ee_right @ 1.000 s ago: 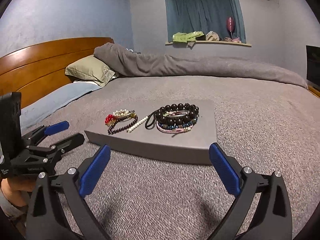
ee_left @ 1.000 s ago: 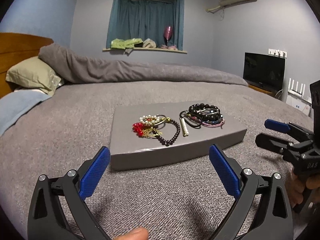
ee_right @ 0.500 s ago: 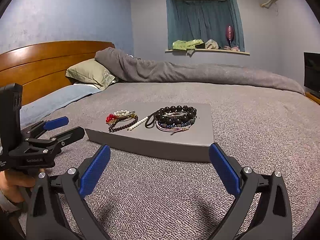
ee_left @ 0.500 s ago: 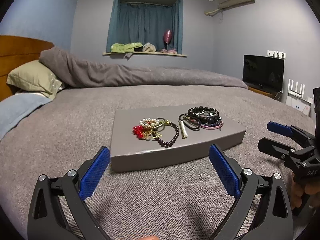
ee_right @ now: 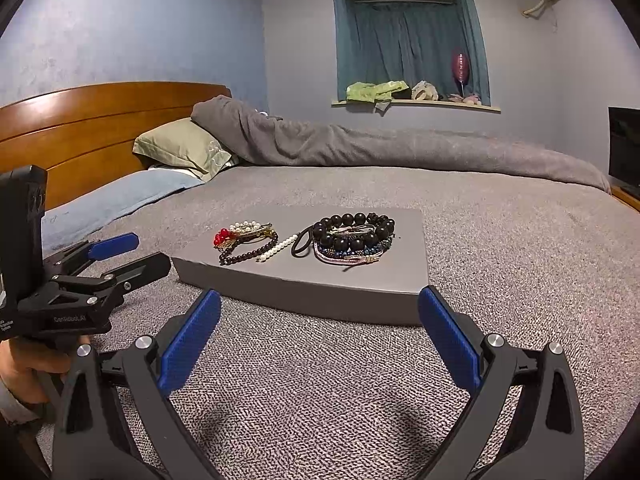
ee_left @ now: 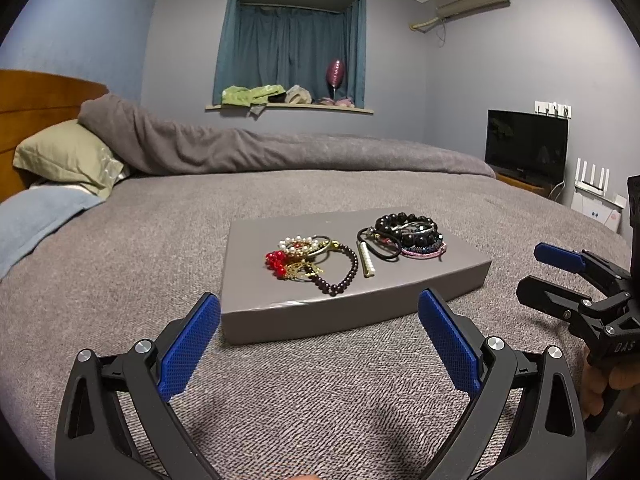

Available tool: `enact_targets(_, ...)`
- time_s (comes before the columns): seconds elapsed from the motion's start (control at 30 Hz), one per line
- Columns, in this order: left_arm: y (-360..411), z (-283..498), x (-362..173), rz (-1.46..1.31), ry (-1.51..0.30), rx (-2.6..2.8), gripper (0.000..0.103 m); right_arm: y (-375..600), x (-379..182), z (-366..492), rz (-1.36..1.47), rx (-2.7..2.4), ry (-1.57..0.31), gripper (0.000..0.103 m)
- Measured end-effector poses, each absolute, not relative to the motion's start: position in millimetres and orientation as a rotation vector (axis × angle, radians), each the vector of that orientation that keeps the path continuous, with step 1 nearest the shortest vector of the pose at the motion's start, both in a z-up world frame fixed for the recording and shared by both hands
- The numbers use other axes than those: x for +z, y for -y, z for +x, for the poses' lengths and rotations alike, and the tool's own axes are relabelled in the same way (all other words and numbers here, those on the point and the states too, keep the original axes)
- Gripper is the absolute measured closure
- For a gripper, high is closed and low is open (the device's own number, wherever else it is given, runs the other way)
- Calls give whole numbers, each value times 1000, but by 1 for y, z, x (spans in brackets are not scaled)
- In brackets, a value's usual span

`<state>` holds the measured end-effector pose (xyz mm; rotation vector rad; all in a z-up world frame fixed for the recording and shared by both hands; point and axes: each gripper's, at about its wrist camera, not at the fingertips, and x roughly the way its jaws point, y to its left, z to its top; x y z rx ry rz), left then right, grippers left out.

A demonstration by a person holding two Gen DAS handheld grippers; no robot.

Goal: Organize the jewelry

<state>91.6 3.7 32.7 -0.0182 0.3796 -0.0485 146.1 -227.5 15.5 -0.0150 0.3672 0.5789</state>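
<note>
Now, both tongs are seen held low over the grey bed (ee_left: pixel 120 264), short of the flat grey box (ee_left: pixel 448 276) that lies on the cover. The left tongs (ee_left: pixel 320 344) are spread wide, nothing between the blue pads (ee_left: pixel 188 348), and the near edge of the box is framed between them. The right tongs (ee_right: pixel 320 344) are likewise spread wide and empty, pointed at the box's near long edge. In the left view the right tongs (ee_left: pixel 548 272) are caught at the right edge of the frame, just off the box's right corner, gripped by a hand (ee_left: pixel 604 384).

On the box top, the jewelry is laid in two heaps. Toward the left side a tangle of pearl, gold and red-bead pieces (ee_left: pixel 298 254) is seen, with a dark beaded strand (ee_left: pixel 344 272) looped out toward the near edge. Just beside it a short string of pale pearls (ee_left: pixel 367 262) is laid straight. Toward the right side a stack of bracelets (ee_left: pixel 412 234) is piled: big black beads on top, blue and pink bands beneath, and a black cord ring (ee_left: pixel 380 246) touching its left flank. The two heaps are kept apart by a strip of bare lid.

At the head of the bed an olive pillow (ee_left: pixel 68 156) and a rolled grey duvet (ee_left: pixel 280 152) can be made out.
</note>
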Motion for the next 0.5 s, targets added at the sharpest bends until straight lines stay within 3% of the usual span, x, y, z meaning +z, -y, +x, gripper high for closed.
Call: enact_targets(0.5, -5, 91, 34, -18, -380, -51, 5, 227, 16, 146, -16, 578, -368, 6)
